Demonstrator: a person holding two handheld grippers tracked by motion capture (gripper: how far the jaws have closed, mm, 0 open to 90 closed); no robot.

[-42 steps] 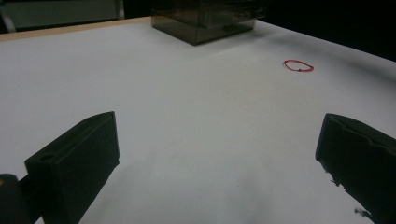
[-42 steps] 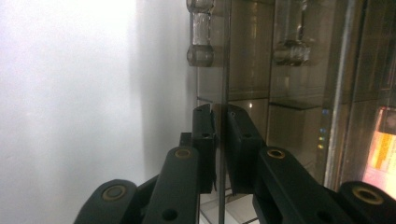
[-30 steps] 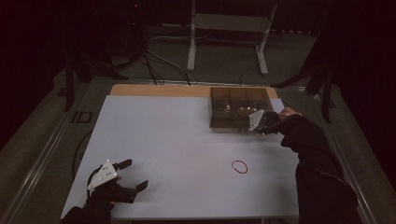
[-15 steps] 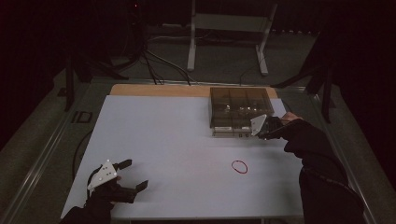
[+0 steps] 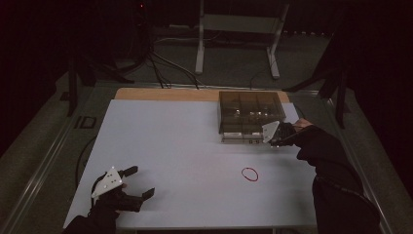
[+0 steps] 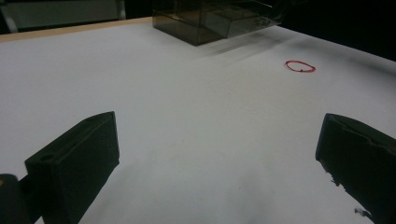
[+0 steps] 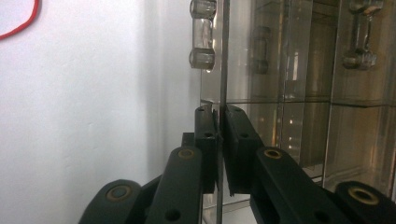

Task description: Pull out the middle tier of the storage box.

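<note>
White tabletop [image 5: 195, 146] is mostly bare: wide open room across centre & left, wooden strip [image 5: 165, 94] along the far edge. Smoked clear plastic compartment box [image 5: 248, 114] sits at far right, close to the right edge of the white surface. Red rubber band [image 5: 250, 174] lies flat nearer the person, right of centre, well apart from the box & from both grippers.

Left gripper [image 5: 139, 181] near the front-left corner, close to the front edge; jaws spread wide w/ nothing between them. In the left gripper view its jaws frame bare table, red band [image 6: 300, 66] far off at upper right, box [image 6: 215, 21] at top.

Right gripper [image 5: 272, 139] at the box's near-right corner. In the right gripper view [image 7: 218, 140] the jaws are pinched together on a thin clear panel [image 7: 223, 60] of the box, edge-on between the pads. Clear barrel-shaped knob or hinge piece [image 7: 202, 32] just beyond the jaws on that panel; compartment dividers seen thru the plastic at right.

Writing: "ID" mark [image 5: 85, 122] on the frame left of the table. No brand legible on box.
</note>
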